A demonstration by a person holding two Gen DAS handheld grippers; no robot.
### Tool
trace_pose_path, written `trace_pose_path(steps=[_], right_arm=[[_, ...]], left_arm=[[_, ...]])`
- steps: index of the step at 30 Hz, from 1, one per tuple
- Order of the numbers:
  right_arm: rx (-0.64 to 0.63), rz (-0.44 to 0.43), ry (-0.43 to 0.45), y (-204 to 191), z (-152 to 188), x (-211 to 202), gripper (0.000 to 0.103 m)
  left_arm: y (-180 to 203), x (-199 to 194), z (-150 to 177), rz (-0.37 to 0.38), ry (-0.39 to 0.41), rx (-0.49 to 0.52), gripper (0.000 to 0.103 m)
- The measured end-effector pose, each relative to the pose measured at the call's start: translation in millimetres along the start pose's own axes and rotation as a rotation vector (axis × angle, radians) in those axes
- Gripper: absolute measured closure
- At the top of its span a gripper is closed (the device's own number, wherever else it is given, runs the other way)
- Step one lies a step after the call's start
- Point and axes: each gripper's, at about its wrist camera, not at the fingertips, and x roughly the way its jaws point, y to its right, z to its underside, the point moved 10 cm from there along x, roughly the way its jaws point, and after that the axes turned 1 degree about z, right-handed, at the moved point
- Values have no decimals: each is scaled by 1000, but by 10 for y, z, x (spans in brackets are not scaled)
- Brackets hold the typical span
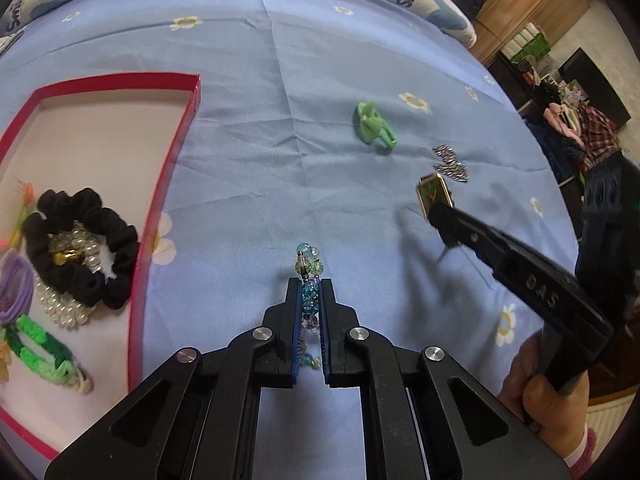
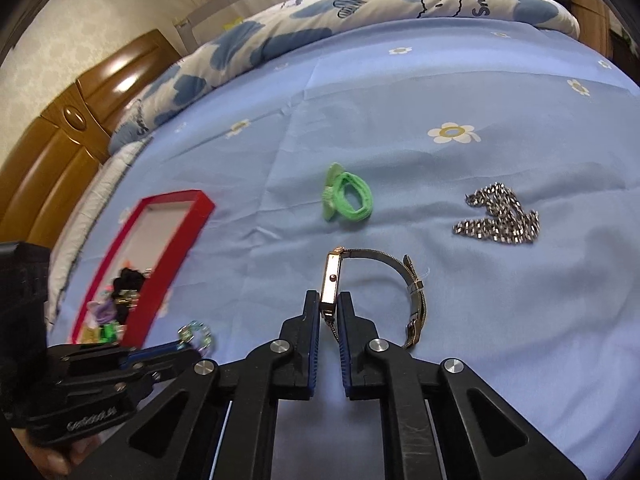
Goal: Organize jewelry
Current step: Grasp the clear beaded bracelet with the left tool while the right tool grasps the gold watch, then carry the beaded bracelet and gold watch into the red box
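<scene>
On the bed (image 1: 248,168), a bead bracelet (image 1: 309,276) is clamped by the left gripper (image 1: 310,292). At 3 o'clock, a watch (image 2: 331,280) is pinched by the right gripper (image 2: 329,304). Tray (image 1: 168,184) at 9 o'clock.

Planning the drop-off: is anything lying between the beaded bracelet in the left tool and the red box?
Nothing: in the left wrist view only bare blue sheet lies between the beaded bracelet and the red box wall.
</scene>
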Motion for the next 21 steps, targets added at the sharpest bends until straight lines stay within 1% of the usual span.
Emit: trace_pose_path(steps=[5, 10, 15, 21], right_arm=[[18, -39, 26, -178, 86, -236, 95], [17, -72, 40, -376, 150, -387, 95], [6, -100, 43, -596, 208, -458, 95], [-24, -116, 42, -834, 261, -486, 95]], left_arm=[[2, -245, 20, 15, 38, -4, 97], [3, -478, 17, 26, 79, -9, 97], [-93, -700, 28, 25, 117, -22, 97], [-219, -854, 85, 16, 143, -40, 97]])
